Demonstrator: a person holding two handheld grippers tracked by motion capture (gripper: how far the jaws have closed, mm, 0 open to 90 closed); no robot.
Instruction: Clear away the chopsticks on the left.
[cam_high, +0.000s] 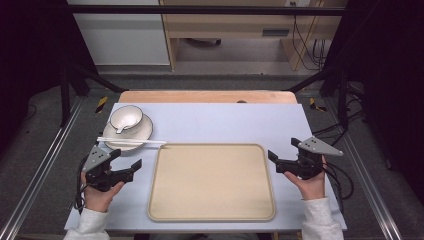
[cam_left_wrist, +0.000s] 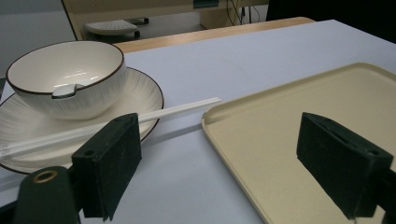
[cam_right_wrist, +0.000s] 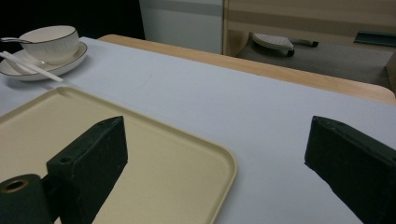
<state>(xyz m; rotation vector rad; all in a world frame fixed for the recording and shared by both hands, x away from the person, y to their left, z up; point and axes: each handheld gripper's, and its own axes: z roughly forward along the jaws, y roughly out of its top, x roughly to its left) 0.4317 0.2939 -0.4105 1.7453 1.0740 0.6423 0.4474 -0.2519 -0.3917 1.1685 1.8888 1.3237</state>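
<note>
A cream tray lies empty in the middle of the table. Behind its left corner a white bowl with a dark rim sits on a white plate, a spoon resting in the bowl. White chopsticks lie across the plate's front edge, tips toward the tray. My left gripper hovers left of the tray, open and empty, with the plate, bowl, chopsticks and tray ahead. My right gripper stands open and empty at the tray's right edge.
The pale blue table top ends in a wooden strip at the far side. Black frame rails flank the table. Cupboards and cables stand beyond on the grey floor.
</note>
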